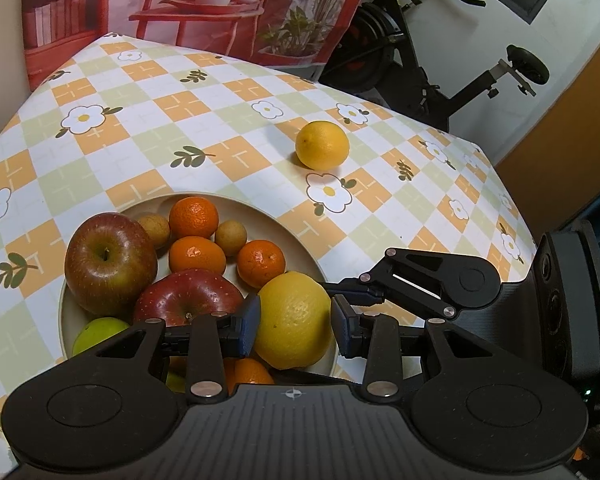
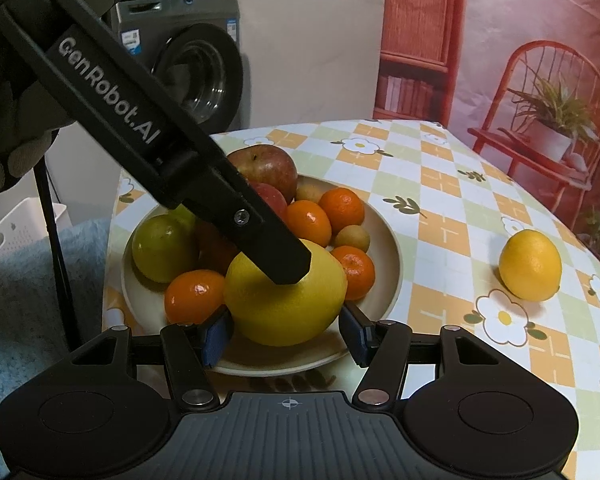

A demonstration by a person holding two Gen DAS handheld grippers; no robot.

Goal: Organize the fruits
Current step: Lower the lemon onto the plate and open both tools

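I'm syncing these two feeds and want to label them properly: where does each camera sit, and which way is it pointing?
Left wrist: on the left gripper, facing the backdrop across the plate; its own fingers flank the big lemon, right gripper intruding.
Right wrist: on the right gripper, facing the washing machine; left gripper crosses overhead.
Shared: plate, big lemon, lone lemon.

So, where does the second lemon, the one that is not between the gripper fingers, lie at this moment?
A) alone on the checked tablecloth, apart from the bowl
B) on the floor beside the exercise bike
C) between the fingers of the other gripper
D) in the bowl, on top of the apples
A: the lemon on the cloth rests by itself on the tablecloth, clearly apart from the bowl holding the other fruit.
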